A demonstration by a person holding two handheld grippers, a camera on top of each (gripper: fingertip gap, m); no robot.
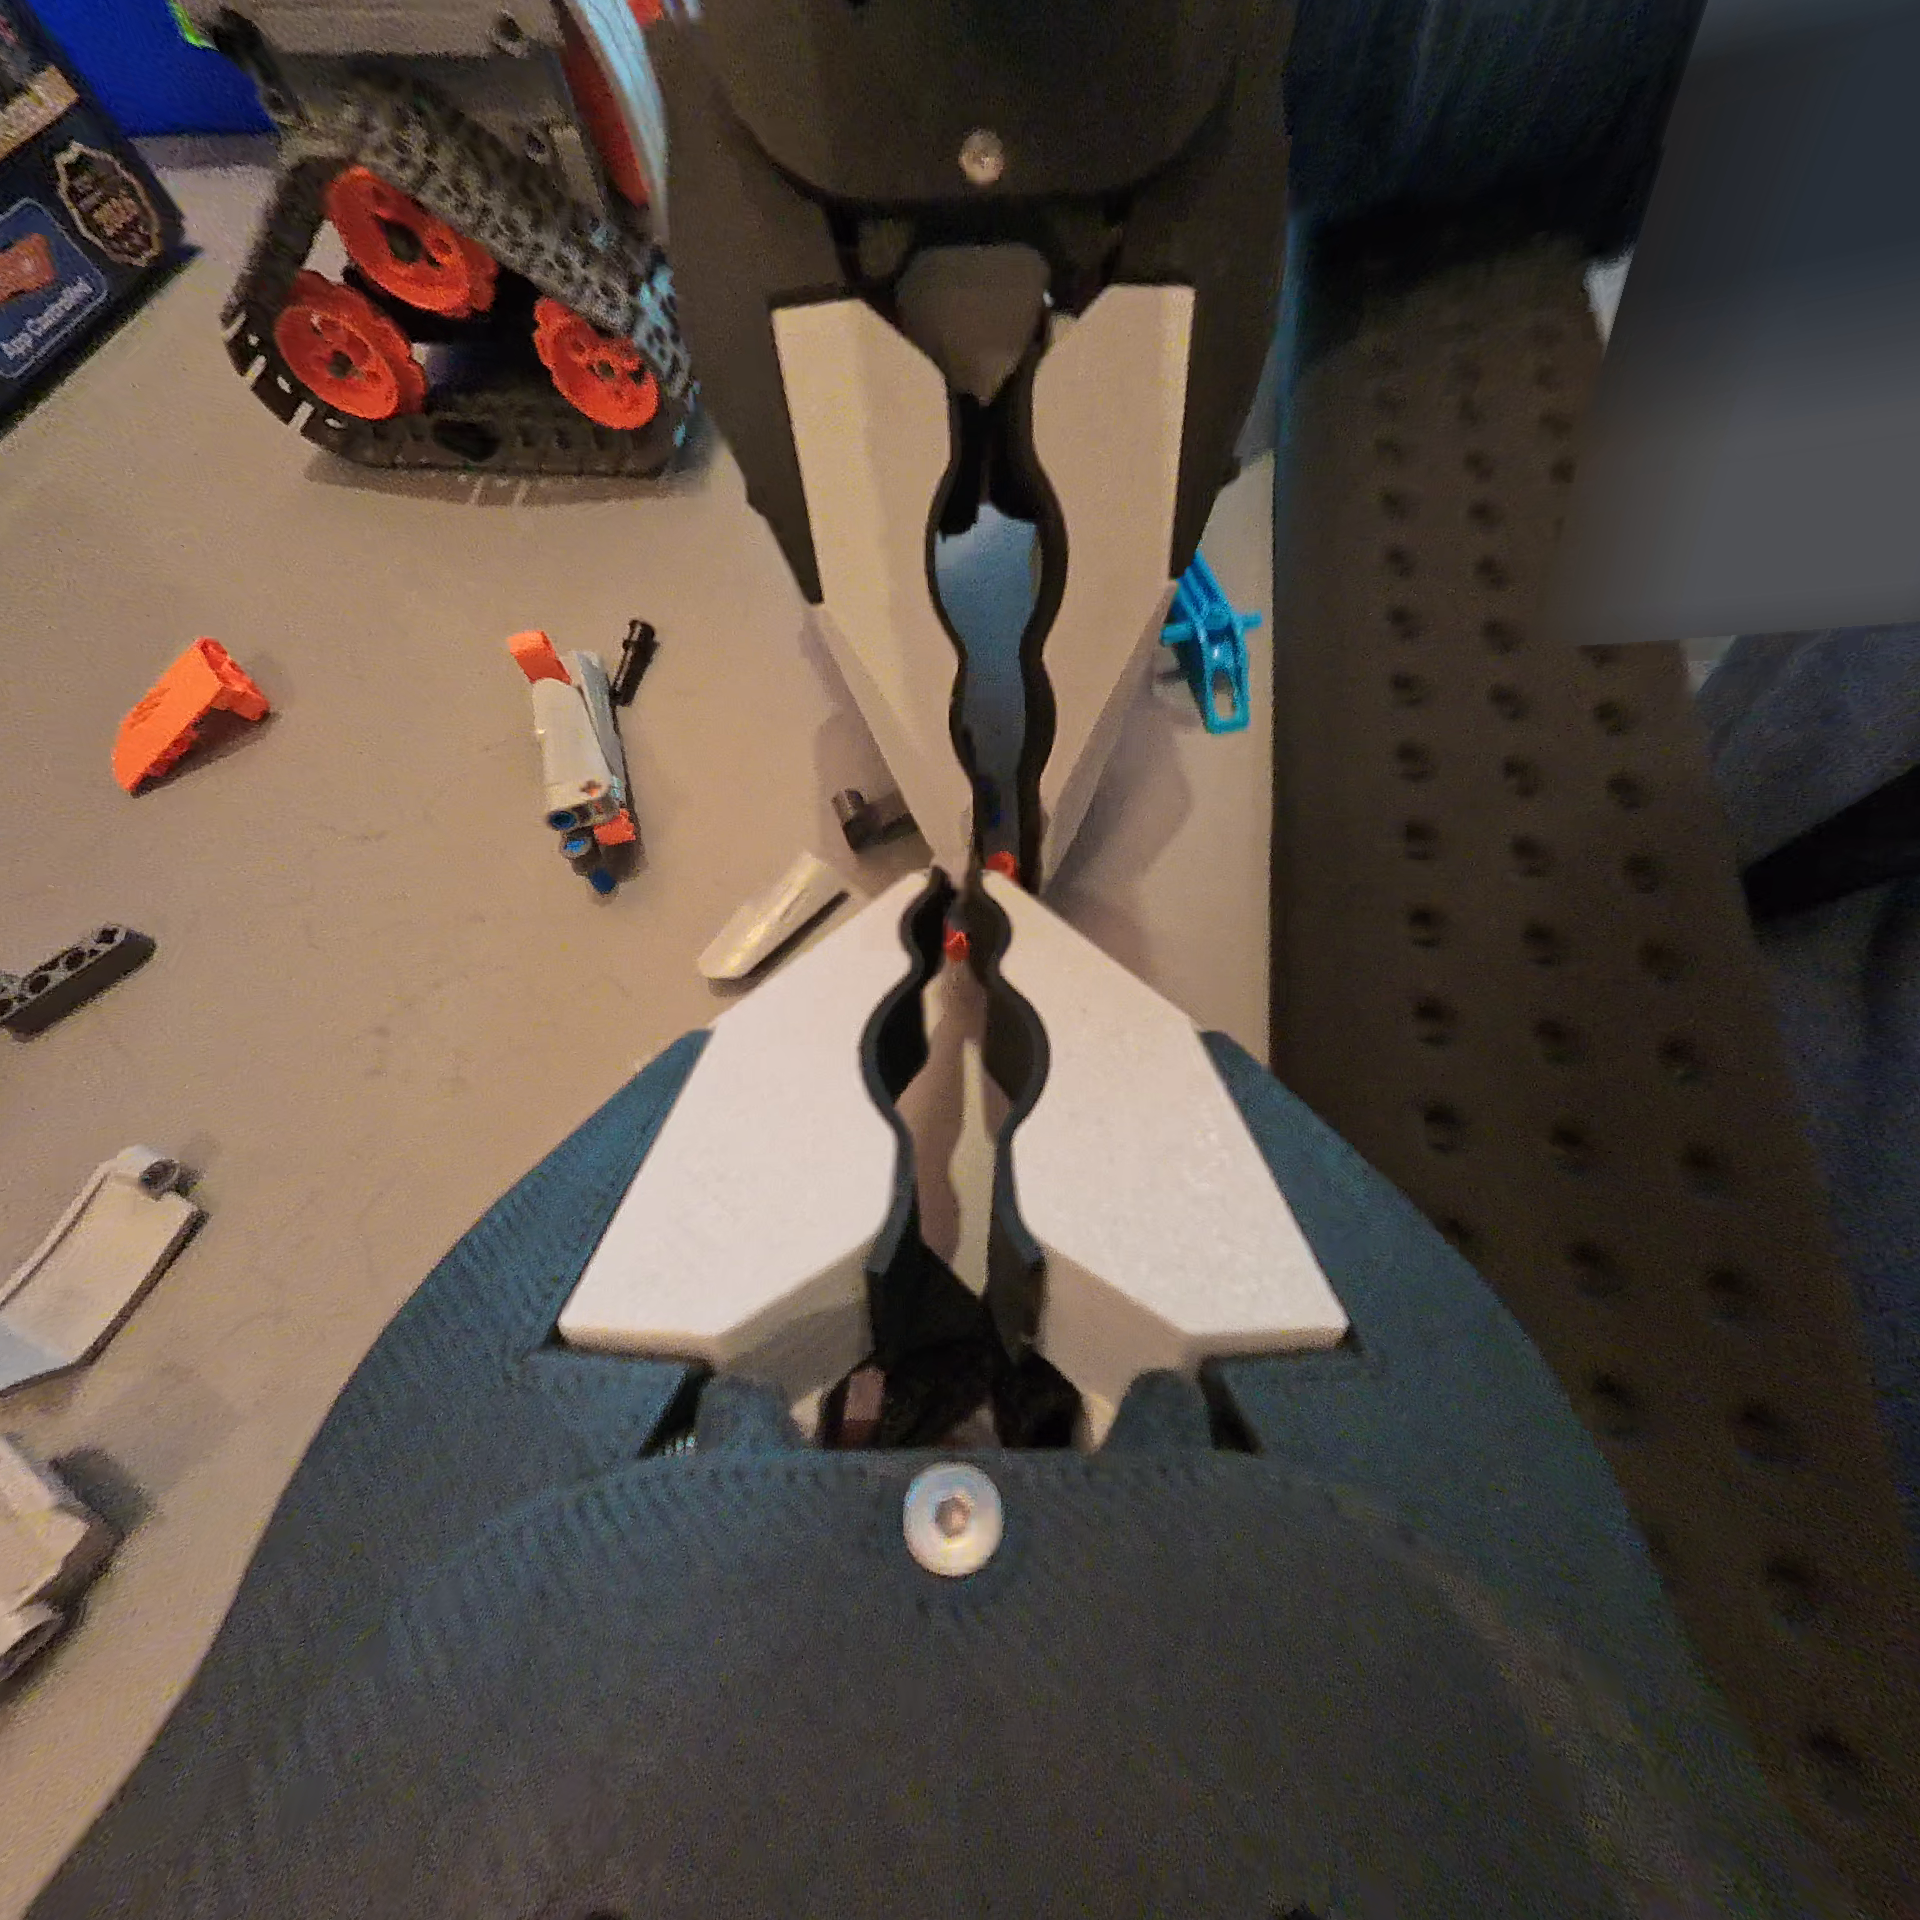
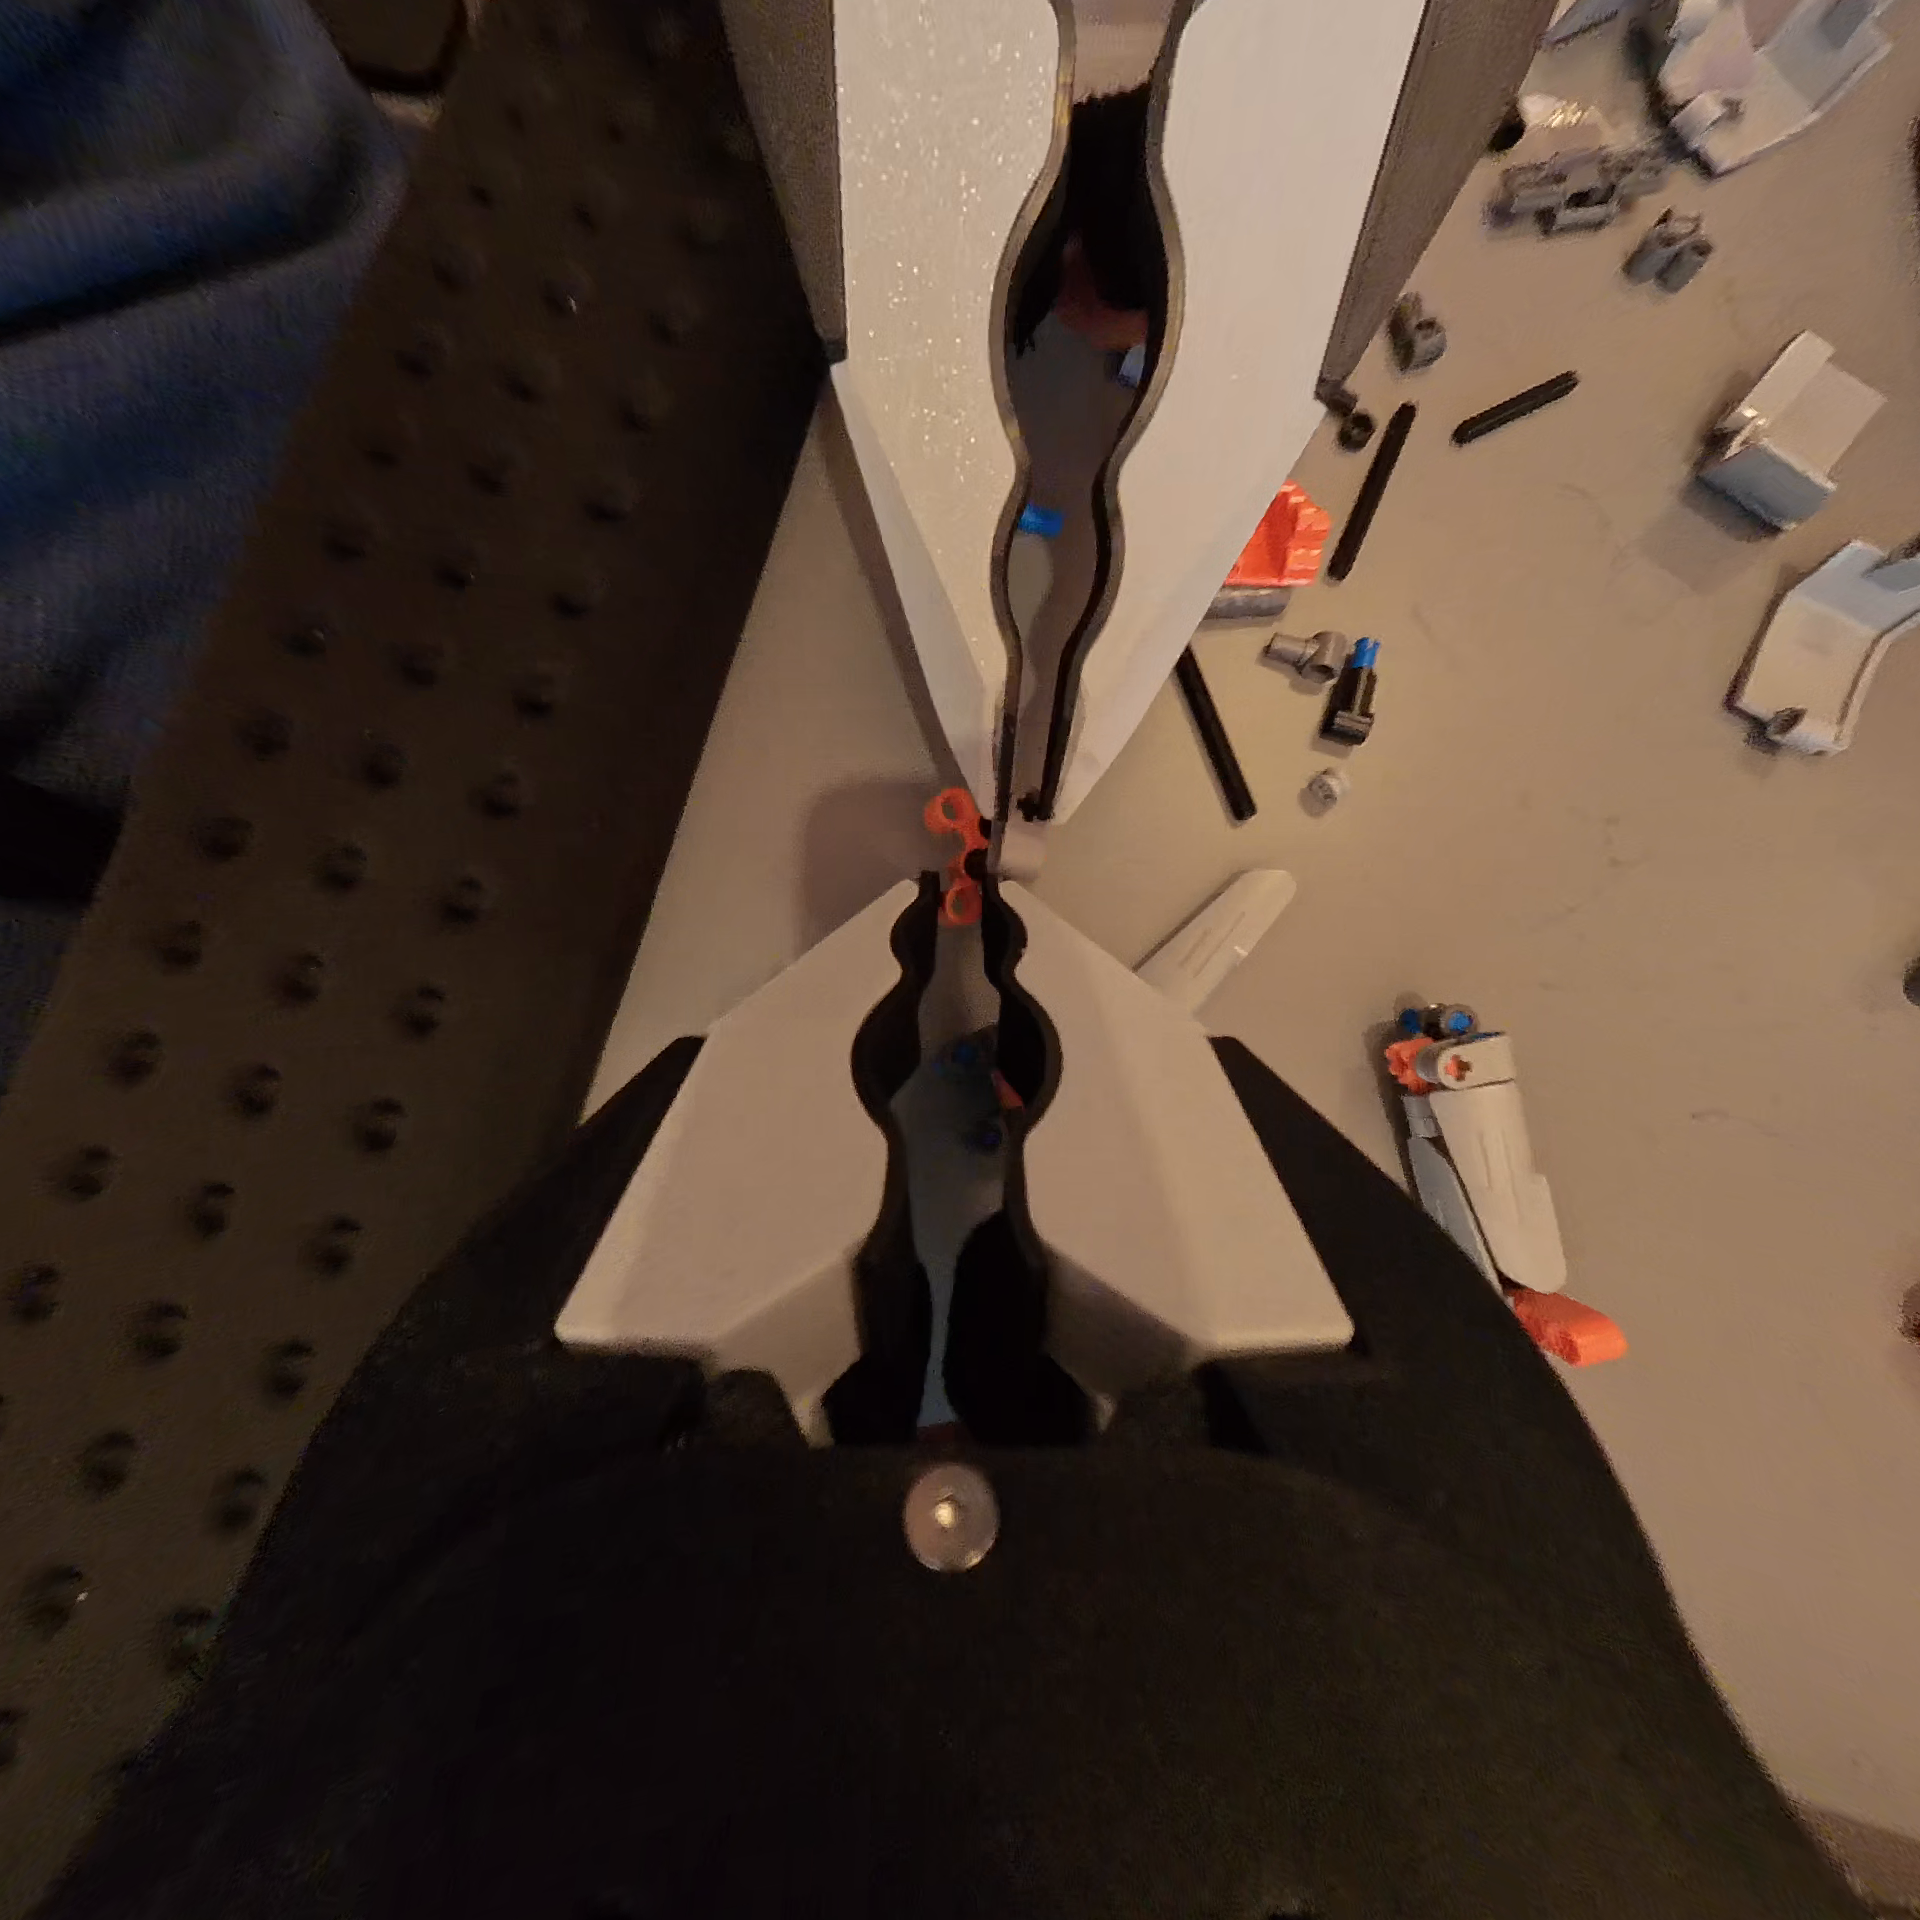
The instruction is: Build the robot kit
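- My left gripper (image 1: pixel 961 904) and right gripper (image 2: pixel 961 894) meet tip to tip over the grey table (image 1: pixel 416 623).
- One small orange connector (image 2: pixel 958 854) sits between them, its long axis running tip to tip.
- Right jaws are pinched together on its near end. Left jaws look closed on the far end, though contact there is hard to confirm.
- Counted nearby: one tracked model (image 1: pixel 457 301) with three orange wheels, and one orange panel (image 1: pixel 187 712).

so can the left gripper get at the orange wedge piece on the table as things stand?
Probably not right away. The left gripper has its jaws shut on a small orange connector, tip to tip with the right gripper. The orange wedge lies unobstructed on the table, off to the side.
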